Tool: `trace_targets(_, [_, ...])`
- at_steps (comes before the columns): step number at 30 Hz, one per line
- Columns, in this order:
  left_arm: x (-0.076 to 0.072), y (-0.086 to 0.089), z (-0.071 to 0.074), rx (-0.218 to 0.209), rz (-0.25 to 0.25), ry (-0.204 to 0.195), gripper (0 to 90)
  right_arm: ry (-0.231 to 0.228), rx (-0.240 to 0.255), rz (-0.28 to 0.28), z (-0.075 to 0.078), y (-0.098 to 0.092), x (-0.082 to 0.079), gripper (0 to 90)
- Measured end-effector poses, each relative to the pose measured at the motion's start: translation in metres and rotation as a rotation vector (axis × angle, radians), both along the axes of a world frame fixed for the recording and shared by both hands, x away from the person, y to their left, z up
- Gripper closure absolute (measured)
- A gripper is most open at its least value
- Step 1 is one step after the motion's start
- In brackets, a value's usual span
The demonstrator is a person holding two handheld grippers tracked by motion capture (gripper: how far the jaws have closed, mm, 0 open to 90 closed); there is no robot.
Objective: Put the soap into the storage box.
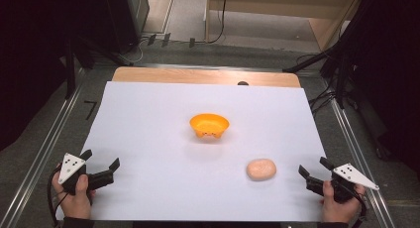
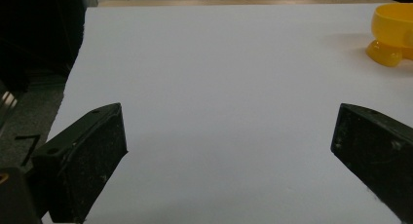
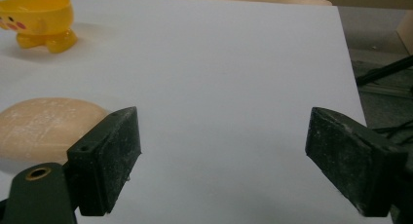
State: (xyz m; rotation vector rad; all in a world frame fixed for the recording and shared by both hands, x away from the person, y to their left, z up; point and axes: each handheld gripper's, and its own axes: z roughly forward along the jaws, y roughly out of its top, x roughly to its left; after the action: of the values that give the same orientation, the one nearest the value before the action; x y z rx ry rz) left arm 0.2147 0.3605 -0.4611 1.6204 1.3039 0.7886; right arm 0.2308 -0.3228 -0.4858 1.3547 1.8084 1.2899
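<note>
High view: a white sheet (image 1: 198, 153) covers the surface (image 1: 205, 77), whose wooden edge shows along the far side. An orange-yellow bowl (image 1: 209, 125) stands upright near the middle of the sheet, on small rounded feet. Its inside looks empty from above; nothing is seen in it. A pale, rounded dough-like lump (image 1: 261, 169) lies on the sheet nearer the person and to the right of the bowl, well apart from it.

Left tongs (image 1: 100, 162) sit at the near left corner of the sheet, held in the person's left hand (image 1: 75, 198), grey three-cornered plate on top. Jaws stand apart, nothing between them. Right tongs (image 1: 312, 169) sit at the near right edge, held in the right hand (image 1: 340, 205). Jaws also apart, nothing between them. The lump lies near the right tongs, to their left, not touching.

Left gripper view: both black jaws are spread wide over bare white sheet. The bowl (image 2: 393, 36) is at the upper right, cut by the frame edge, well apart from the jaws.

Right gripper view: jaws are spread wide, with whitish dust on the pads. The lump (image 3: 46, 126) lies just beside the jaw on the left of this view, outside the gap; its surface is powdery. I cannot tell whether it touches the jaw. The bowl (image 3: 39, 20) stands farther off at the upper left, with red marks on its side. Its interior is hidden from this angle.
</note>
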Motion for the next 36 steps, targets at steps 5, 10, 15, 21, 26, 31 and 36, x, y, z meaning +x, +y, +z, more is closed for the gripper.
trace_targets(5, [0.001,-0.001,0.0,0.006,-0.001,0.009,0.1,0.022,-0.012,-0.013,0.0,0.003,0.002,13.6])
trace_targets(10, [0.003,-0.001,0.0,0.015,0.001,0.026,0.1,0.037,0.017,0.123,0.004,0.003,0.002,29.4])
trace_targets(15, [0.006,-0.003,0.0,0.029,0.002,0.053,0.1,0.043,0.008,0.194,0.001,0.005,0.007,42.5])
trace_targets(21, [0.005,-0.003,0.0,0.025,0.005,0.045,0.2,0.052,-0.11,0.304,0.008,0.016,0.015,46.4])
trace_targets(26, [0.005,-0.004,-0.001,0.032,0.01,0.038,3.2,0.097,-0.139,0.453,0.018,0.031,0.016,42.3])
trace_targets(31, [0.005,-0.006,-0.001,0.055,0.012,0.042,3.9,0.119,-0.153,0.489,0.023,0.037,0.026,38.9])
trace_targets(36, [0.007,-0.008,-0.001,0.079,0.011,0.062,5.8,0.117,-0.215,0.563,0.034,0.041,0.033,39.5])
